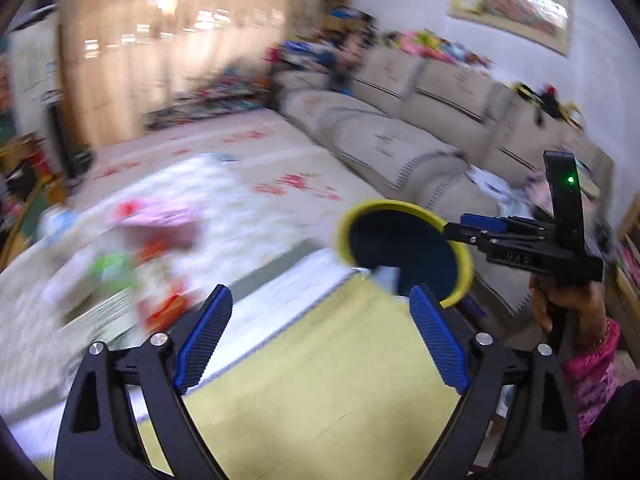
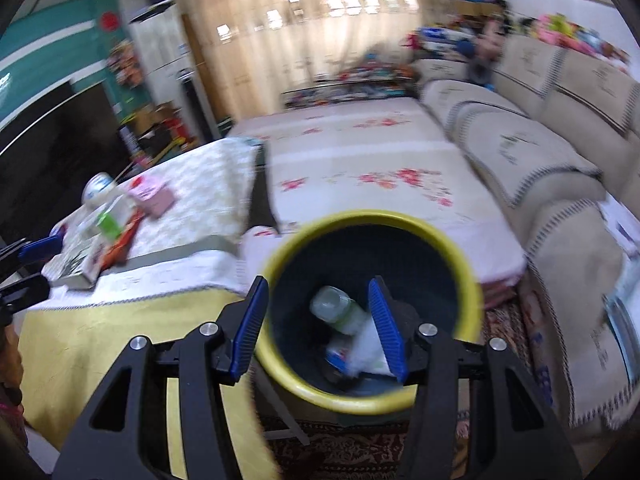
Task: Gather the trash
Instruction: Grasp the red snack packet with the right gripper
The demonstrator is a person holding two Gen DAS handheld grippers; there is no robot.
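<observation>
A yellow-rimmed dark bin stands beside the table; a clear bottle, a white wrapper and a can lie inside. My right gripper is open and empty right above the bin's mouth. In the left wrist view the bin shows at the table's right edge with the right gripper at its rim. My left gripper is open and empty over the yellow table top. More trash lies on the table: a pink packet, a green and red wrapper and a white cup, blurred in the left wrist view.
A beige sofa runs along the right. A floral floor mat lies beyond the table. A lace cloth covers the table's far part. A patterned rug lies under the bin. Toys are piled at the far wall.
</observation>
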